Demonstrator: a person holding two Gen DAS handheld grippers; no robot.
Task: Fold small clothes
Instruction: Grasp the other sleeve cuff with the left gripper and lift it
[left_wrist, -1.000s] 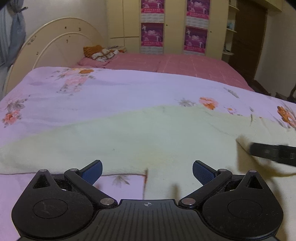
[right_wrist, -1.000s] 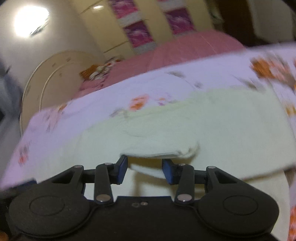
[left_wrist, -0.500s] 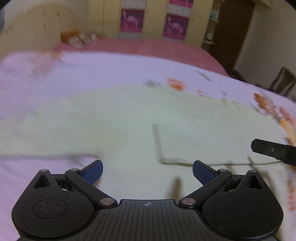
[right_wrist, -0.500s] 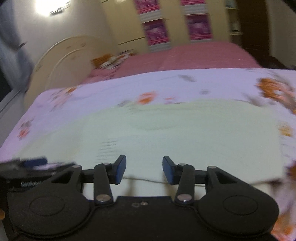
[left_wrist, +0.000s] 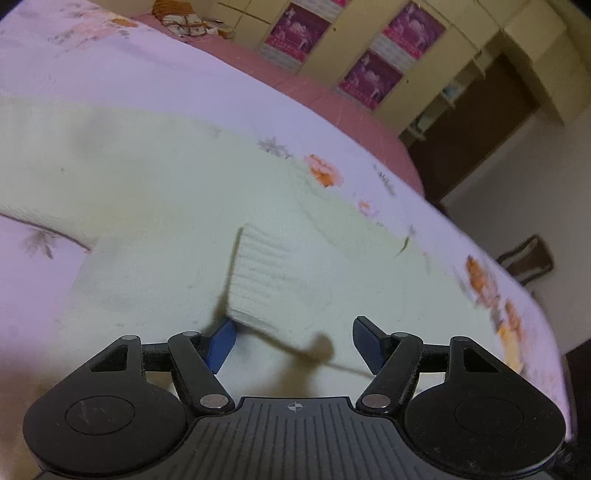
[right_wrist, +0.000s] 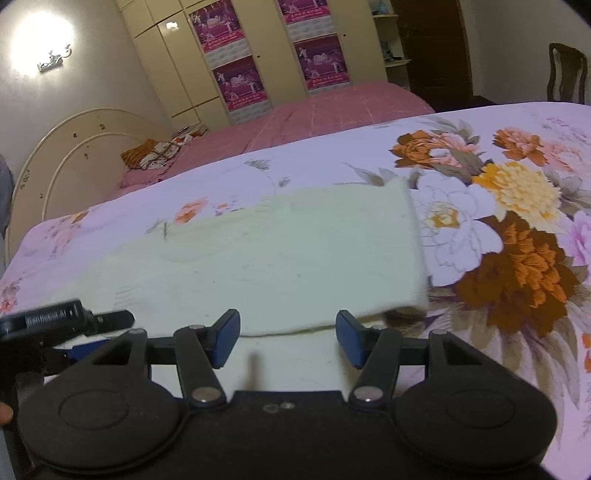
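Observation:
A cream knit sweater (left_wrist: 155, 192) lies flat on the lilac floral bedsheet (left_wrist: 110, 74). One sleeve is folded across its body, with the ribbed cuff (left_wrist: 266, 280) lying on top. My left gripper (left_wrist: 293, 345) hovers low over the cuff's near edge; its jaws are closing, and the left pad sits beside the cuff's corner without pressing it. In the right wrist view the sweater (right_wrist: 277, 258) stretches across the sheet. My right gripper (right_wrist: 288, 339) is at its near folded edge, jaws opening, with nothing pinched. The left gripper (right_wrist: 66, 317) shows at the left edge there.
A second bed with a pink cover (right_wrist: 314, 110) and a cream headboard (right_wrist: 74, 147) stands behind. Wardrobe doors with pink posters (right_wrist: 240, 81) line the back wall. A dark chair (right_wrist: 565, 70) stands at the right, past the bed's edge (left_wrist: 546, 350).
The sleeve now lies folded over the sweater's body. My left gripper dropped and rolled toward the cuff, its jaws narrower. My right gripper slid right along the sweater's edge, its jaws wider.

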